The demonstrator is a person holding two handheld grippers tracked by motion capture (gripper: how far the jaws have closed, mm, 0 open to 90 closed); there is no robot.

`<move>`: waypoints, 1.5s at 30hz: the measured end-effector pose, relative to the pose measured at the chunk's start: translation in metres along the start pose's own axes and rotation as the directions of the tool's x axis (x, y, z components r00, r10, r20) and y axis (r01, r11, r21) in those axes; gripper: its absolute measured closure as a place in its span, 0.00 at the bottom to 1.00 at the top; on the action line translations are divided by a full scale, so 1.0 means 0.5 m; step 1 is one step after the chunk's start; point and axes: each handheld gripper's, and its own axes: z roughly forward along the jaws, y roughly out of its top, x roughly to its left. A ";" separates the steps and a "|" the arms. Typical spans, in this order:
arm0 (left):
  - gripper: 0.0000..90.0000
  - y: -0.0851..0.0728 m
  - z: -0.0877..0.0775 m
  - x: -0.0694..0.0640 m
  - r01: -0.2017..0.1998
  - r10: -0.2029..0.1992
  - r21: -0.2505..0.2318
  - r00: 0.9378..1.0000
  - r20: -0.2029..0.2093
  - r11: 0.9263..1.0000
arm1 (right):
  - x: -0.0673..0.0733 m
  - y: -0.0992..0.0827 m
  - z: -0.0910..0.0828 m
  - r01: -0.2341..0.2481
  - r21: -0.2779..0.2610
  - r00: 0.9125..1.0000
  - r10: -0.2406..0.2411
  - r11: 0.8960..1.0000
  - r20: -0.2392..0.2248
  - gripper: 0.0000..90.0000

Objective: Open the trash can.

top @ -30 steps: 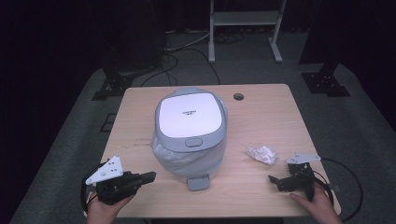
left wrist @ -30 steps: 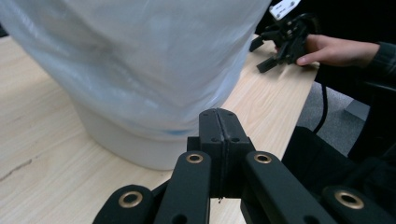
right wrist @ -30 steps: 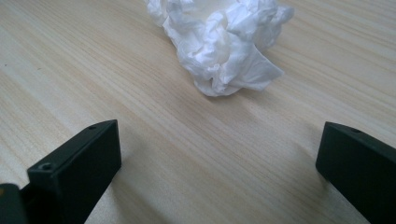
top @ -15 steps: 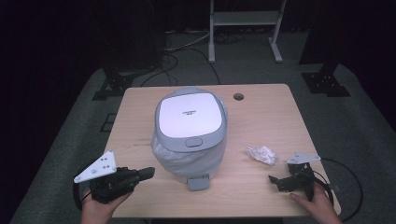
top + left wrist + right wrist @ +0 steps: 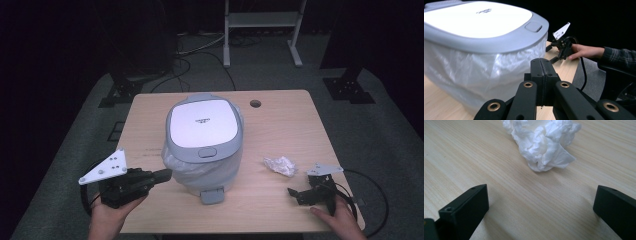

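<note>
Broadly spread across the middle, pale wooden rectangular table (image 5: 280, 125), round cable hole near its far edge. Centred on it, large grey bin with a glossy white lid (image 5: 203, 127) – lid down, grey push button at its near rim, thin translucent plastic liner (image 5: 200, 172) bulging out beneath the lid on every side, small grey foot pedal sticking out at the near base. Low at the near left corner, left gripper (image 5: 161, 175) held in a hand, lifted off the table, grey three-cornered plate on top, black jaws pressed flat together with nothing between them, tips pointing at the liner just beside the bin's near left flank, not touching it. At the near right edge, right gripper (image 5: 294, 195) resting low on the wood under a hand, jaws spread wide and empty – aimed at the small crumpled white plastic wad (image 5: 541, 142). Wad lying loose on the table right of the bin, near the open jaws but apart from them.
</note>
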 end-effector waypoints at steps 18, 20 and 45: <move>1.00 0.066 0.057 -0.011 -0.048 0.049 -0.026 0.998 0.043 0.999 | 0.000 0.000 0.000 0.000 0.000 1.000 0.000 1.000 0.000 0.00; 1.00 0.069 0.060 -0.011 -0.050 0.051 -0.027 0.998 0.046 0.998 | 0.000 0.000 0.000 0.000 0.000 1.000 0.000 1.000 0.000 0.00; 1.00 0.104 0.158 -0.005 -0.074 0.074 0.004 0.997 0.036 0.997 | 0.000 0.000 0.000 0.000 0.000 1.000 0.000 1.000 0.000 0.00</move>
